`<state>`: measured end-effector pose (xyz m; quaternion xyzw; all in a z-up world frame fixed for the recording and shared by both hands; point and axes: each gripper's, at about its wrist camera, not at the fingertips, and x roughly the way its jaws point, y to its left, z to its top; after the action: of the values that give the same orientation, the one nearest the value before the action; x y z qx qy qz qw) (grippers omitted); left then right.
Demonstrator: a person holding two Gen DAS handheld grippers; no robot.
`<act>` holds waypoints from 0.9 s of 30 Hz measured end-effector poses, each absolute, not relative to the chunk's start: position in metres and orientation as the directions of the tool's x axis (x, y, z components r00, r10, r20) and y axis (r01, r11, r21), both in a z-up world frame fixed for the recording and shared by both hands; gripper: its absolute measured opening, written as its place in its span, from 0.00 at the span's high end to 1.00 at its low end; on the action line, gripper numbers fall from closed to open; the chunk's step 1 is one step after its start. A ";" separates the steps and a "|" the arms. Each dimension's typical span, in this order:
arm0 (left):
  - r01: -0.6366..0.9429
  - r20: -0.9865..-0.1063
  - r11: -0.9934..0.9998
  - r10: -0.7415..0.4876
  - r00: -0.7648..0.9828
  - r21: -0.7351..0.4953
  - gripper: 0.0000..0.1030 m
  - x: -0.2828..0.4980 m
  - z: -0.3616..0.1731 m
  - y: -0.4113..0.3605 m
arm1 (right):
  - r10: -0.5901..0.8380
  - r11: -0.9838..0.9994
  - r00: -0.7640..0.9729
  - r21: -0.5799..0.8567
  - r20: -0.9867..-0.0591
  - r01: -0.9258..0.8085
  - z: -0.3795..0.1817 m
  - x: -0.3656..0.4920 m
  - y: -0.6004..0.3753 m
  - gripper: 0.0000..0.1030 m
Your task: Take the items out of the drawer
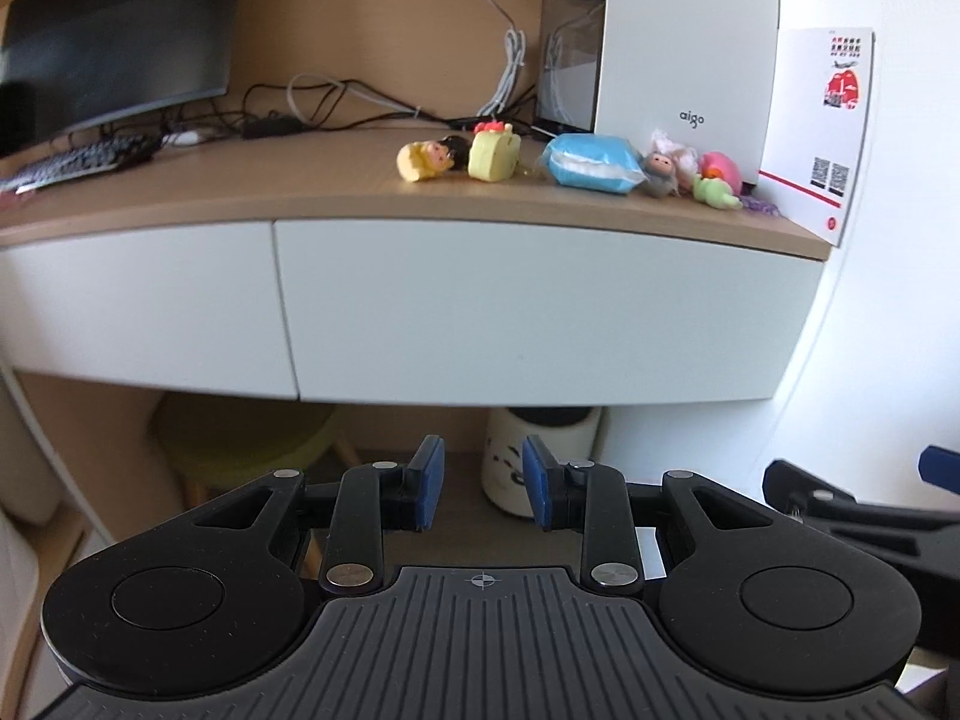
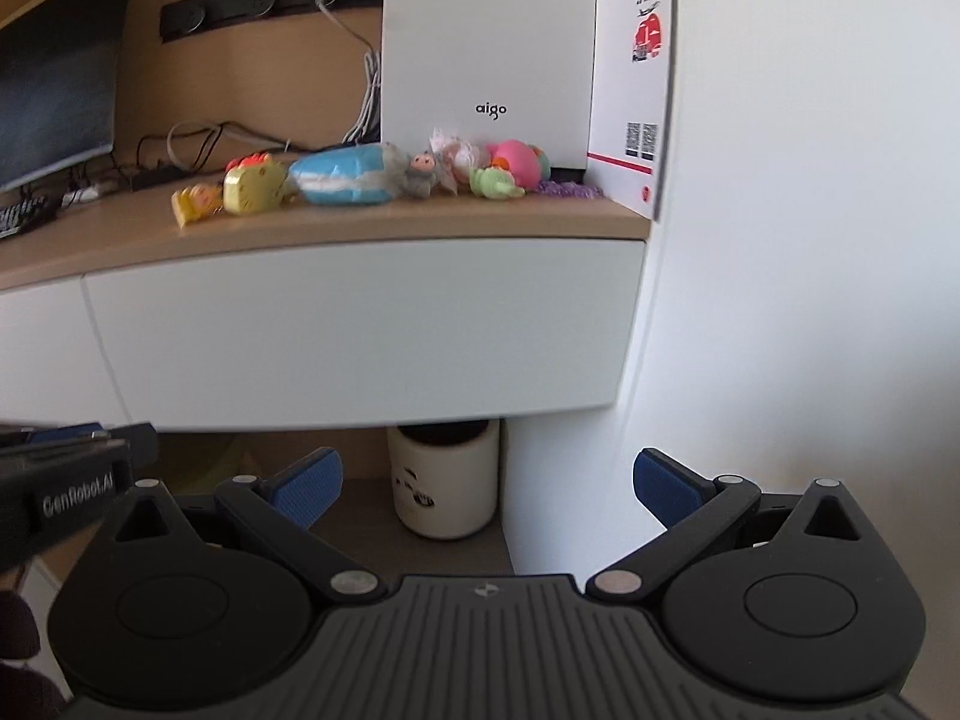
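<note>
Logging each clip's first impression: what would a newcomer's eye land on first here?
Most striking is the bright row of small toys and a blue packet on the wooden desktop, in front of a white aigo box. Below them the white drawer front is shut. Both empty claws hang low before it: the left claw narrowly parted, the right claw spread wide.
</note>
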<state>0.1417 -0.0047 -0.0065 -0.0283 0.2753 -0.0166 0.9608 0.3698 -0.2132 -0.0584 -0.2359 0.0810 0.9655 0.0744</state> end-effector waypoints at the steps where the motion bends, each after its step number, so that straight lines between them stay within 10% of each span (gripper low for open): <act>1: 0.009 -0.531 0.997 -0.048 0.846 -0.075 0.69 0.135 -0.007 -0.005 | 0.107 -0.978 -0.876 0.111 -0.469 -0.179 -0.059 0.376 -0.213 0.00; 27: -0.012 -0.448 1.000 0.014 0.894 0.009 0.69 0.004 -0.011 -0.055 | 0.068 -0.982 -0.910 0.136 -0.409 -0.134 -0.081 0.485 -0.178 0.00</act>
<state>0.0044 -0.0545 -0.0107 0.0028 0.2300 0.0067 0.9732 0.4845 -0.1783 -0.0808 -0.2056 0.0807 0.9739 0.0518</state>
